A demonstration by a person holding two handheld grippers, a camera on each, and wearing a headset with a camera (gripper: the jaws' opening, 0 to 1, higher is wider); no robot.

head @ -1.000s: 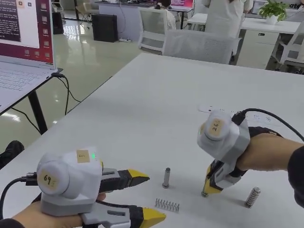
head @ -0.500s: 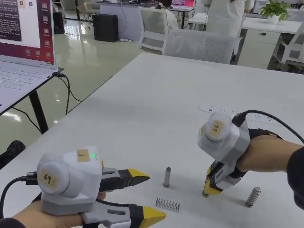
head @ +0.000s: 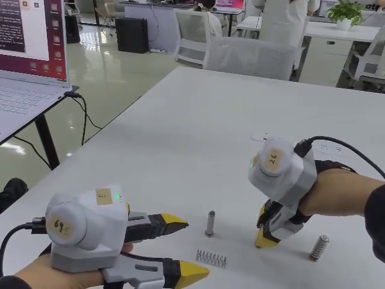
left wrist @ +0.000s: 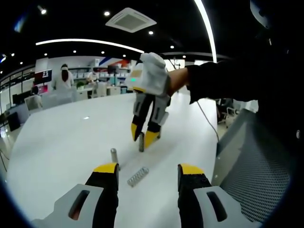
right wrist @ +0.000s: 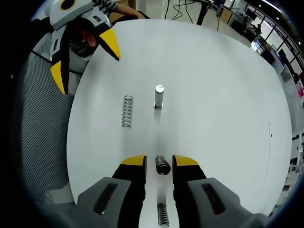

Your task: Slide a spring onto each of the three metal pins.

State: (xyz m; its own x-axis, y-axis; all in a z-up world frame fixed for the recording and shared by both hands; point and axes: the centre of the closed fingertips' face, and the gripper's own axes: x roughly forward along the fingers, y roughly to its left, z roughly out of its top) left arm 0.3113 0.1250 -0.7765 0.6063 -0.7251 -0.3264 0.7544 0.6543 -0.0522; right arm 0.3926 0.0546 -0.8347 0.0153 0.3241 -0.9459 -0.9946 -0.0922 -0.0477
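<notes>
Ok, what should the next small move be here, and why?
Probably ease the open left hand-held gripper forward and down around the loose spring, which lies flat on the table just ahead of its jaws. The nearby pin has no spring on it, and the right hand-held gripper is occupied, straddling another pin.

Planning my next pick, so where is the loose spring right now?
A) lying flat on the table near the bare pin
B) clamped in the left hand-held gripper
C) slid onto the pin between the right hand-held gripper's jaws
A: the loose spring lies on its side on the table, close to the bare pin but apart from it, and the left hand-held gripper is open with nothing in it.
</notes>
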